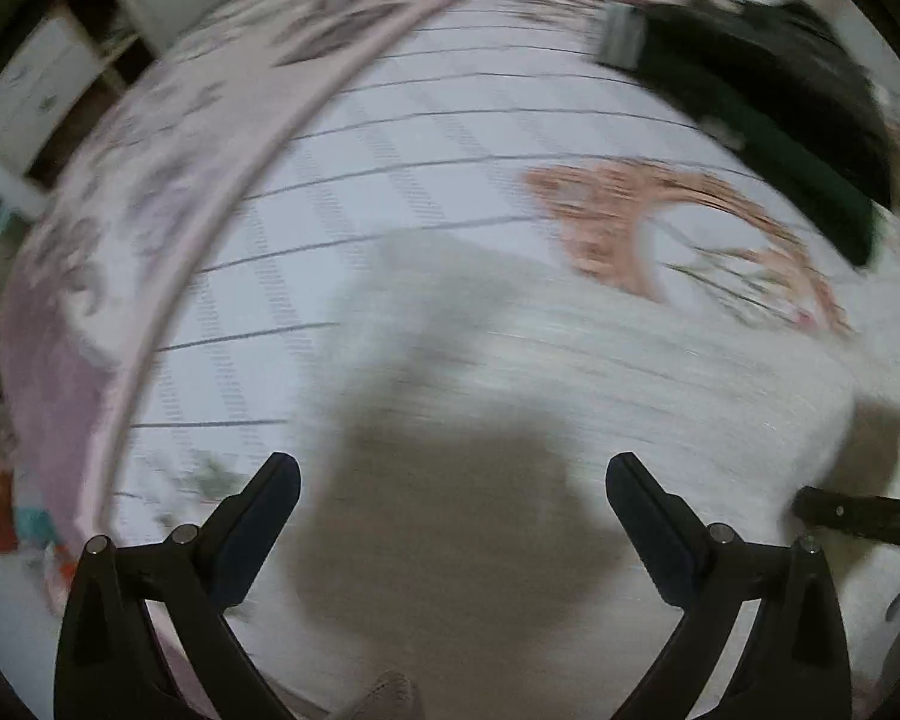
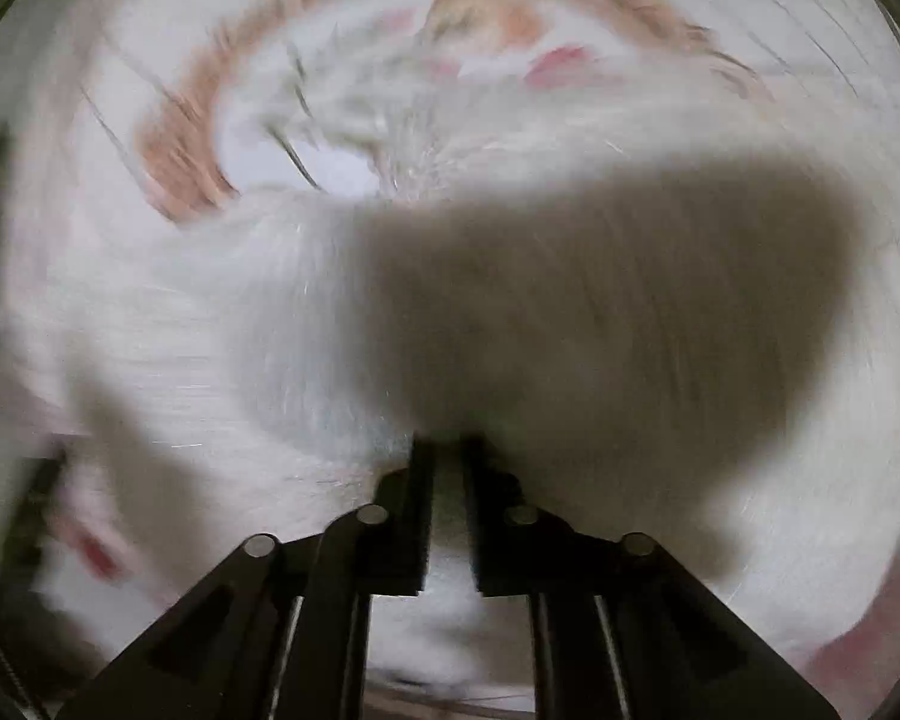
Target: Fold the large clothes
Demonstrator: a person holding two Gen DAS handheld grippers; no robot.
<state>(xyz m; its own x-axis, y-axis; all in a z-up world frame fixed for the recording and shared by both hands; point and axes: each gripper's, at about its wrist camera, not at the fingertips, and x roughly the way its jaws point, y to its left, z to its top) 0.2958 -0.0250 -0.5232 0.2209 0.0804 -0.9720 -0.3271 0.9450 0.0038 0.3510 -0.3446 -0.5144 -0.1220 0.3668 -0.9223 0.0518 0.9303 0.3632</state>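
Note:
A white fuzzy garment (image 1: 600, 372) lies on the bed's patterned sheet (image 1: 390, 120), blurred by motion. My left gripper (image 1: 453, 480) is open and empty, hovering above the garment's near left part, with its shadow on the cloth below. In the right wrist view the same white garment (image 2: 270, 312) fills most of the frame. My right gripper (image 2: 448, 450) is shut on a fold of the garment, with white cloth showing between its fingers (image 2: 480, 510). The tip of the right gripper (image 1: 858, 513) shows at the right edge of the left wrist view.
A dark green and black garment (image 1: 768, 96) lies at the far right of the bed. A pink floral border (image 1: 168, 192) runs along the bed's left side. White furniture (image 1: 42, 90) stands beyond the left edge. An orange wreath print (image 2: 192, 138) marks the sheet.

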